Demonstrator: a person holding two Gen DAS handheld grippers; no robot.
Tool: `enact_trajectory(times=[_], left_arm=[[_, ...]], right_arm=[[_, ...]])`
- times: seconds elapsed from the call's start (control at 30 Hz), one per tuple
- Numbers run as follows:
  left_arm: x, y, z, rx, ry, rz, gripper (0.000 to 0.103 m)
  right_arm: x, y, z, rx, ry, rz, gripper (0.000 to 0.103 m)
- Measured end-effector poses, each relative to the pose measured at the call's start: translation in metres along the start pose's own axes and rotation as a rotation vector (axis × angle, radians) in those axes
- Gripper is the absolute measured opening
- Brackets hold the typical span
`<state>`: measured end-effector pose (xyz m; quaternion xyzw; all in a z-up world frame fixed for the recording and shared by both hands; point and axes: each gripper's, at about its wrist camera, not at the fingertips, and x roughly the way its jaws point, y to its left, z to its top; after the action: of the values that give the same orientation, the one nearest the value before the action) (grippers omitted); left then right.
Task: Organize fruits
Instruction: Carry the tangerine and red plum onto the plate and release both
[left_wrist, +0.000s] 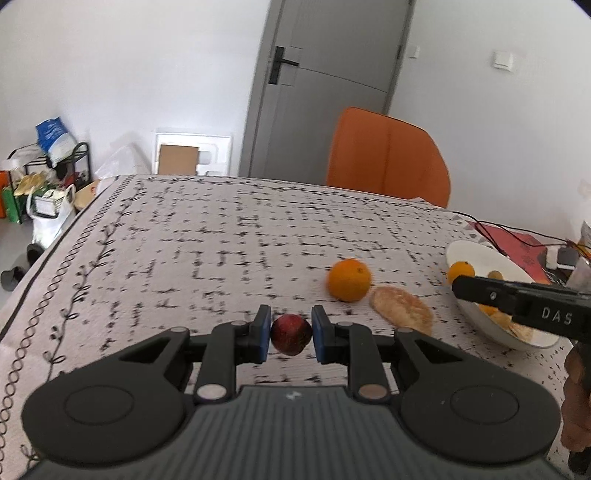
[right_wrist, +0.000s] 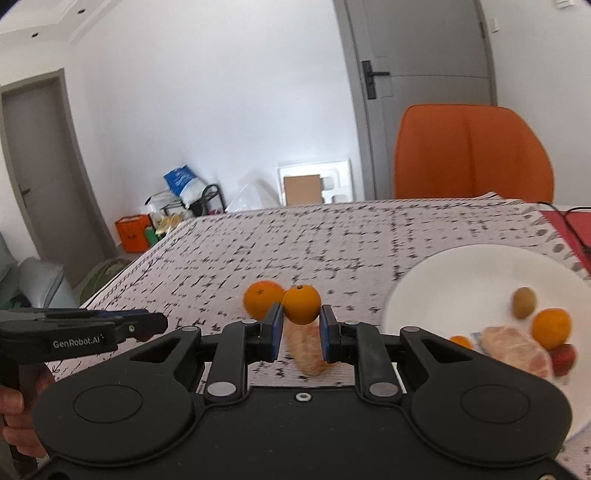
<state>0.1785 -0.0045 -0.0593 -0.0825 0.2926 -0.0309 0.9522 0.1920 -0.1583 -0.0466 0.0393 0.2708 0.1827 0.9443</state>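
The table under its pale cloth printed with black dashes (left_wrist: 221, 240) carries everything. Toward its right edge sits the wide white ceramic bowl (right_wrist: 461, 273), already holding a small orange, a brown kiwi, a red fruit and a peeled citrus piece. Nearer the middle, a large round orange (left_wrist: 349, 279) rests on the cloth just beside a peeled, pale pomelo-like segment (left_wrist: 402, 305).

The left gripper (left_wrist: 291, 334) is clamped on a small dark-red round plum (left_wrist: 291, 334), pads at its widest girth, the fruit apparently lifted clear of the cloth. The right gripper (right_wrist: 301, 321) is clamped on a small smooth orange mandarin (right_wrist: 301, 304), gripped low on its sides.

Both fruits look light but smooth and round, so they could roll out; a hold across the middle suits them. The plum likely bruises under hard squeezing; the peeled segment looks softest and would need the gentlest grip along its long sides.
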Motion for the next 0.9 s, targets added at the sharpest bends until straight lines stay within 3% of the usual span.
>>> enact_trajectory(times=[0.9], left_arm=[[0.027, -0.093, 0.029, 0.136, -0.037, -0.109, 0.022]], right_arm=[[-0.041, -0.085, -0.012, 0.132, -0.077, -0.127, 0.019]])
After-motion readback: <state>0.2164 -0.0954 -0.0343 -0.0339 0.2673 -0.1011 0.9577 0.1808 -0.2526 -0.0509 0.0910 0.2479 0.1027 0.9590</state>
